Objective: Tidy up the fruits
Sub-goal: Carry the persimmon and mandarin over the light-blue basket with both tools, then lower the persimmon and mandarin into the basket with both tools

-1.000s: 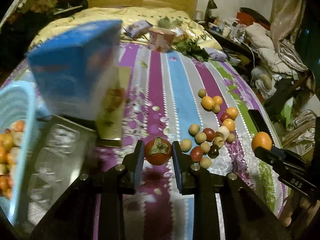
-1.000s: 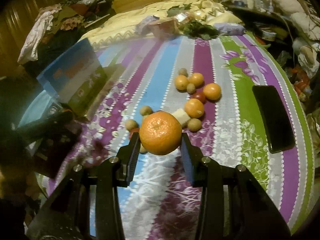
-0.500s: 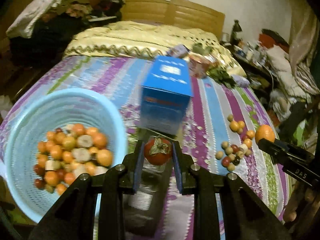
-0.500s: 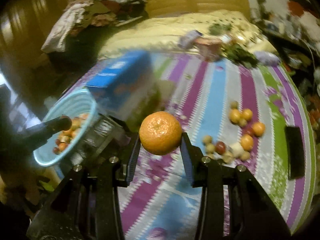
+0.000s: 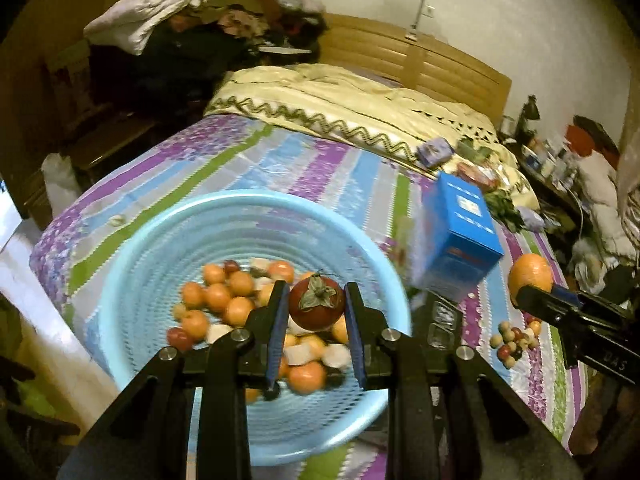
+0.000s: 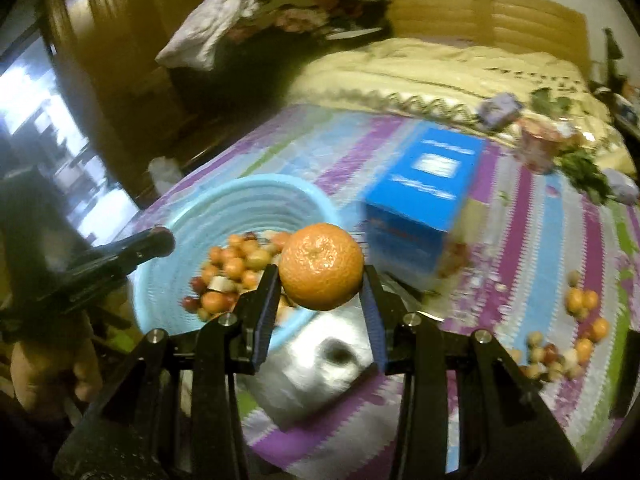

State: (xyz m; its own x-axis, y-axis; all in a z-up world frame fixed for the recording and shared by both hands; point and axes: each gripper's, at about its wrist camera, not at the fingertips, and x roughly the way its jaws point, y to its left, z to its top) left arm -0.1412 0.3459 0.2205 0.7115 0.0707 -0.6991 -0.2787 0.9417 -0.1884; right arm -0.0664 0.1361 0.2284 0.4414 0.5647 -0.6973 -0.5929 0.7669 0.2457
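Note:
My left gripper is shut on a red persimmon-like fruit with a dry green calyx, held above the light blue basket, which holds several small orange, red and white fruits. My right gripper is shut on an orange, held just right of the basket. That orange and gripper also show at the right of the left wrist view. More loose fruits lie on the striped bedspread to the right.
A blue box stands right of the basket, also in the right wrist view. A clear plastic tray lies under my right gripper. A pink cup, greens and clutter sit farther back. A dark phone lies at the right edge.
Both grippers have swung left from the loose fruit pile, carrying their fruits. The left one has come over the basket; the right one has come beside it.

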